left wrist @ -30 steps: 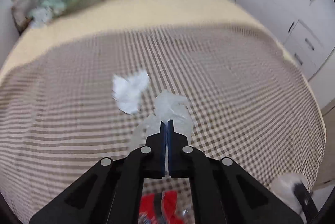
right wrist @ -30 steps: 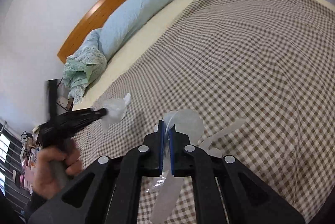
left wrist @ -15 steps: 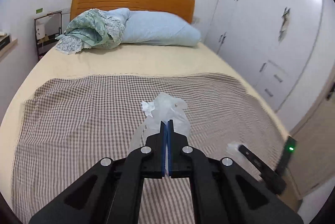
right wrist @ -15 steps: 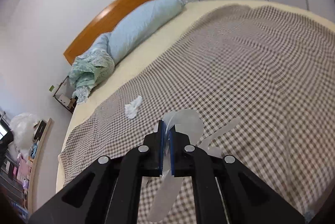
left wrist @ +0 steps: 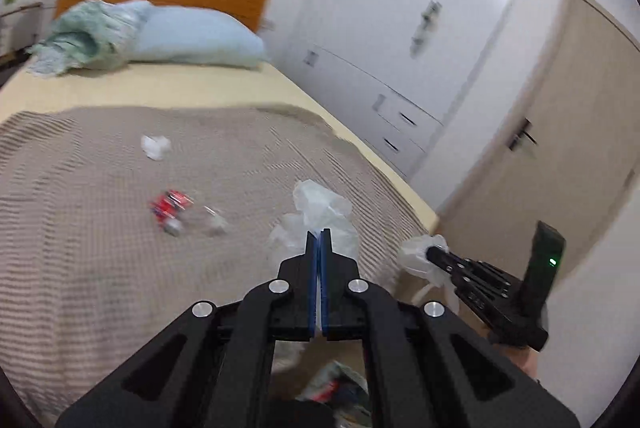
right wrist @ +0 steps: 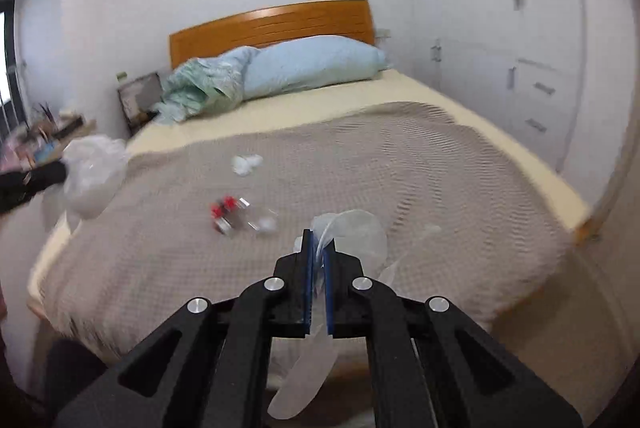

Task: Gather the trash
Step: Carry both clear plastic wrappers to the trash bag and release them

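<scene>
A crumpled clear plastic bag (left wrist: 320, 212) is pinched in the closed left gripper (left wrist: 319, 234), held above the brown checked bedspread (left wrist: 100, 228). The right gripper (right wrist: 319, 242) clamps another thin clear plastic film (right wrist: 352, 228). On the bedspread lie a red-and-clear crushed wrapper (right wrist: 230, 214) and, farther off, a crumpled white tissue (right wrist: 246, 164).

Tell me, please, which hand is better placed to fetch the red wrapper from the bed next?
Neither is free: the left gripper is shut on clear plastic, the right gripper on a clear lid. Once emptied, probably left: the red wrapper lies toward its side of the bed.
</scene>
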